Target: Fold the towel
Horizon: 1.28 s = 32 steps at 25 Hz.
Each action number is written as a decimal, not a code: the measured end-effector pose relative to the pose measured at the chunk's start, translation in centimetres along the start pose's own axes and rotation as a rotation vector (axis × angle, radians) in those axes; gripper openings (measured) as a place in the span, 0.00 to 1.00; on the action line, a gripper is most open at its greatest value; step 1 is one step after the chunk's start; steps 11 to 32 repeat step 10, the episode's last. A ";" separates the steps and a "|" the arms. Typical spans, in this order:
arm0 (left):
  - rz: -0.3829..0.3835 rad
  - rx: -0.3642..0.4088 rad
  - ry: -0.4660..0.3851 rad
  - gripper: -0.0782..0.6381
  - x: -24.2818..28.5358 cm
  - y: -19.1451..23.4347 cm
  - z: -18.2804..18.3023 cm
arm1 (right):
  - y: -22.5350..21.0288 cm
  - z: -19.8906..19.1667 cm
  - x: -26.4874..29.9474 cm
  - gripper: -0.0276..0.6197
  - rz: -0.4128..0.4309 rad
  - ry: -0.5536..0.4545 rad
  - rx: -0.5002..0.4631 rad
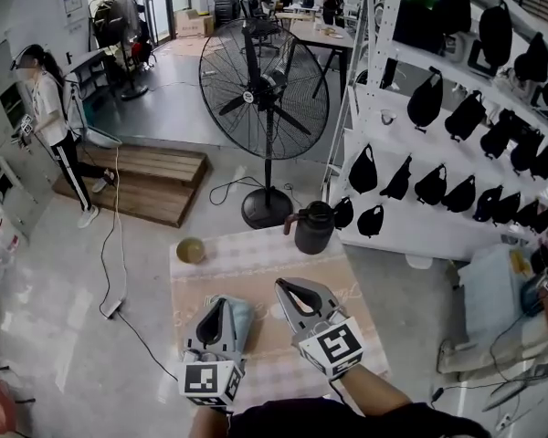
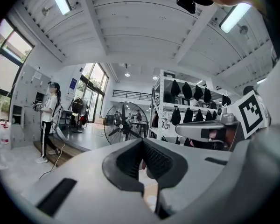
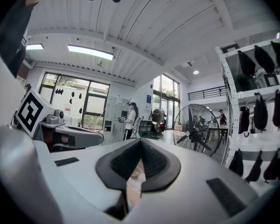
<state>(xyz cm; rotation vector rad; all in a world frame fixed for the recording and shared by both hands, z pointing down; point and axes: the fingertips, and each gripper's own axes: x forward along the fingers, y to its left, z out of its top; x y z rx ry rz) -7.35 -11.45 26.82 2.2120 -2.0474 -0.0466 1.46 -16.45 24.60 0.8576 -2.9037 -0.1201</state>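
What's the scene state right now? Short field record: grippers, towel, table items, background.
left gripper: shut, empty, overlaps the towel in head view; contact unclear
right gripper: shut, empty, above the table, right of the towel
towel: pale blue, small bundle on the table's near left part
table: checked cloth on it
bowl: far left corner
jug: dark, far right corner
fan: on the floor beyond the table
shelf: right, holds black bags
person: standing far left

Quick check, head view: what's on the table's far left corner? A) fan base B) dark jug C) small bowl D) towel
C: the small bowl sits at that corner; the dark jug stands at the far right, and the towel lies on the near side.
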 end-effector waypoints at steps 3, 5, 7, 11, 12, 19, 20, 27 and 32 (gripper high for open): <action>-0.002 -0.005 0.001 0.12 0.1 0.0 0.0 | -0.2 0.0 0.0 0.04 -0.002 0.006 -0.001; -0.003 -0.007 0.003 0.12 0.1 0.1 -0.1 | -0.2 0.0 -0.1 0.04 -0.002 0.006 -0.001; -0.003 -0.006 0.005 0.12 0.0 0.2 0.0 | -0.2 0.0 -0.1 0.05 -0.005 0.006 0.003; -0.003 -0.003 0.004 0.12 -0.1 0.3 0.1 | -0.1 -0.1 -0.2 0.05 -0.011 0.004 0.010; -0.003 -0.003 0.004 0.12 -0.1 0.3 0.1 | -0.1 -0.1 -0.2 0.05 -0.011 0.004 0.010; -0.003 -0.003 0.004 0.12 -0.1 0.3 0.1 | -0.1 -0.1 -0.2 0.05 -0.011 0.004 0.010; -0.003 -0.003 0.004 0.12 -0.1 0.3 0.1 | -0.1 -0.1 -0.2 0.05 -0.011 0.004 0.010; -0.003 -0.003 0.004 0.12 -0.1 0.3 0.1 | -0.1 -0.1 -0.2 0.05 -0.011 0.004 0.010; -0.003 -0.003 0.004 0.12 -0.1 0.3 0.1 | -0.1 -0.1 -0.2 0.05 -0.011 0.004 0.010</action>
